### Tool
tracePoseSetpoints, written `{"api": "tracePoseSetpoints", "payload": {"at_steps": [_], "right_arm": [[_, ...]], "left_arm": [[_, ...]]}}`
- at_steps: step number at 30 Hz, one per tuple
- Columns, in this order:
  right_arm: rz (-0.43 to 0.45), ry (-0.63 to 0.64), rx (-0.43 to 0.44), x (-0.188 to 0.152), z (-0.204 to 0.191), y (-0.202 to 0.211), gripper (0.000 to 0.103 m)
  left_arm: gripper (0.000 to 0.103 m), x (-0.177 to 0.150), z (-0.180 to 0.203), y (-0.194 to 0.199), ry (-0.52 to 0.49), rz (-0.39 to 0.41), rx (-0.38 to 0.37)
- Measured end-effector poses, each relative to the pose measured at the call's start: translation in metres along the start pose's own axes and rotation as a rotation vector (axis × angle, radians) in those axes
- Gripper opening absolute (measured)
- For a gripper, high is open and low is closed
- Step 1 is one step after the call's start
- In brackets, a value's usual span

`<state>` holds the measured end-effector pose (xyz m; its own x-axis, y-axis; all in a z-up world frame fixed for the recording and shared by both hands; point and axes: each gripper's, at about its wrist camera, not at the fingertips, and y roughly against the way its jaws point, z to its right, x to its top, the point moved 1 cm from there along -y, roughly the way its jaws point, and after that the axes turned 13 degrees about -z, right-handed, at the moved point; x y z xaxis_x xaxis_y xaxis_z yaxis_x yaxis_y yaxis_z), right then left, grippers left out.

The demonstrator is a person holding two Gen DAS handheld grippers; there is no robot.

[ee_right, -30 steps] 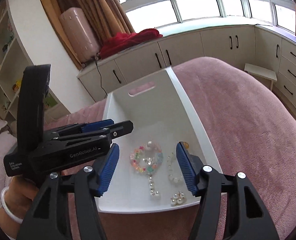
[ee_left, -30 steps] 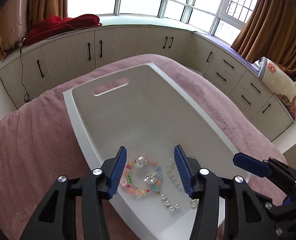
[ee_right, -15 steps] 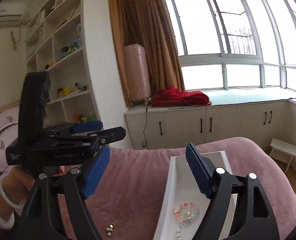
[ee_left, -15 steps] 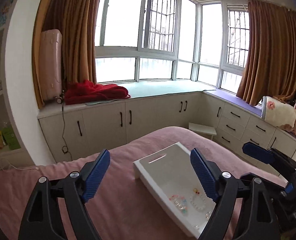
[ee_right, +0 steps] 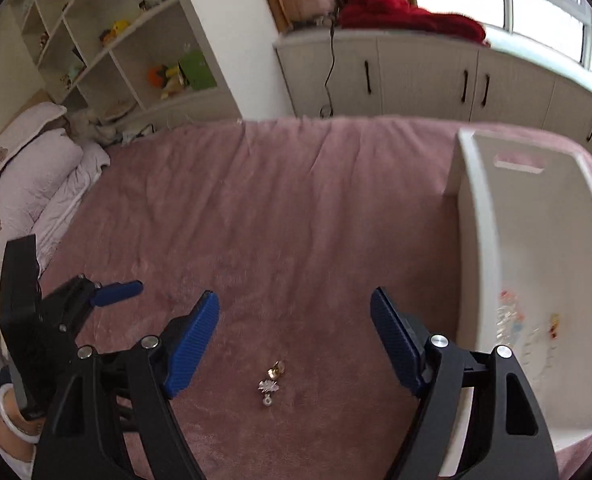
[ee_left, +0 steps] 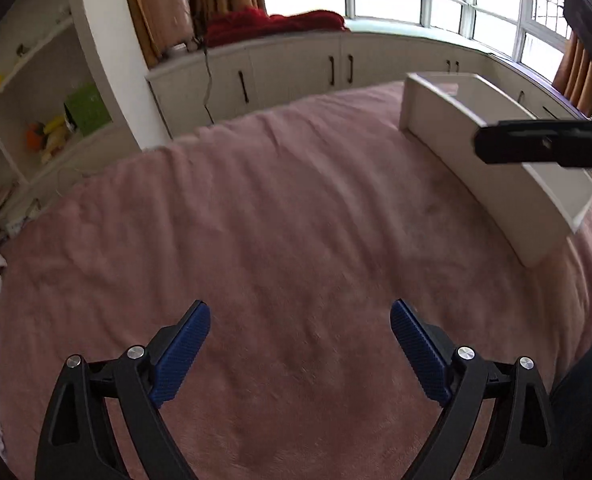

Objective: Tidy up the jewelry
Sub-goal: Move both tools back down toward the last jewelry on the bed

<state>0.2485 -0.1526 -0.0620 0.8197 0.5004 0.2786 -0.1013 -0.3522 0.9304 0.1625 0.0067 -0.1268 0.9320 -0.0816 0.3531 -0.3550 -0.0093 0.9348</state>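
Left gripper: the left gripper (ee_left: 300, 316) hangs over the pink blanket (ee_left: 296, 220), blue pads spread wide, nothing between them. From the right wrist view it shows at the left edge (ee_right: 95, 300), one blue finger (ee_right: 117, 293) pointing out over the blanket.

Right gripper: and the right gripper (ee_right: 294, 306) is wide apart too, holding nothing, both pads clear of the fabric below. In the left wrist view only a black bar of it cuts across the upper right, so its fingers cannot be judged there.

Earring: a small gold-and-silver earring (ee_right: 271, 382) lies on the blanket, right in the gap between the right gripper's fingers, touching neither pad.

White tray: the white tray (ee_right: 476, 240) sits on the blanket to the right of the right gripper, its handle slot on the far wall. In the left wrist view its long side wall (ee_left: 496, 184) shows at the upper right, well apart from the left gripper.

Jewelry in tray: blurred colourful beaded pieces (ee_right: 512, 312) lie on the tray floor near its near end; detail is too smeared to tell apart.

Background: white cabinets (ee_right: 416, 76) under the window, a red cloth (ee_right: 408, 14) on top, open shelves (ee_right: 107, 48) on the left, a pale pillow (ee_right: 19, 176) at the blanket's edge.
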Motion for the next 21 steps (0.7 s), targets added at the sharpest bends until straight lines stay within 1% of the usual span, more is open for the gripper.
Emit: {"api": "tracePoseSetpoints", "payload": {"at_steps": [1, 3, 4, 6, 7, 10, 11, 12, 13, 15, 17, 19, 21], "right_arm": [[-0.076, 0.003, -0.003, 0.002, -0.003, -0.019, 0.076], [-0.186, 0.019, -0.043, -0.001, -0.008, -0.05, 0.074], [-0.227, 0.023, -0.062, -0.002, -0.01, -0.062, 0.071], [-0.283, 0.024, -0.065, -0.005, -0.013, -0.079, 0.059], [-0.305, 0.027, -0.057, -0.006, -0.014, -0.085, 0.058], [-0.348, 0.035, -0.063, -0.007, -0.018, -0.099, 0.058], [-0.356, 0.033, -0.062, -0.007, -0.018, -0.102, 0.056], [-0.364, 0.032, -0.048, -0.006, -0.02, -0.104, 0.051], [-0.375, 0.03, -0.03, -0.006, -0.021, -0.107, 0.048], [-0.395, 0.035, -0.022, -0.007, -0.022, -0.114, 0.048], [-0.415, 0.051, -0.046, -0.008, -0.025, -0.121, 0.047], [-0.433, 0.065, -0.087, -0.009, -0.027, -0.128, 0.044], [-0.438, 0.075, -0.111, -0.009, -0.029, -0.132, 0.037]], "left_arm": [[0.092, -0.006, 0.004, -0.011, -0.009, -0.026, -0.044], [0.089, -0.015, 0.013, -0.025, -0.029, -0.058, -0.115], [0.089, -0.017, 0.016, -0.028, -0.031, -0.059, -0.132], [0.088, -0.018, 0.019, -0.033, -0.016, -0.048, -0.129], [0.088, -0.018, 0.021, -0.037, -0.012, -0.047, -0.141], [0.084, -0.018, 0.027, -0.046, 0.002, -0.065, -0.213], [0.083, -0.018, 0.028, -0.048, 0.004, -0.071, -0.238], [0.083, -0.017, 0.03, -0.05, 0.004, -0.075, -0.254], [0.083, -0.018, 0.033, -0.053, -0.002, -0.08, -0.27], [0.083, -0.019, 0.039, -0.057, -0.017, -0.088, -0.27], [0.083, -0.019, 0.045, -0.062, -0.03, -0.092, -0.246], [0.082, -0.019, 0.047, -0.069, -0.02, -0.091, -0.231], [0.08, -0.019, 0.046, -0.075, 0.003, -0.094, -0.231]]}}
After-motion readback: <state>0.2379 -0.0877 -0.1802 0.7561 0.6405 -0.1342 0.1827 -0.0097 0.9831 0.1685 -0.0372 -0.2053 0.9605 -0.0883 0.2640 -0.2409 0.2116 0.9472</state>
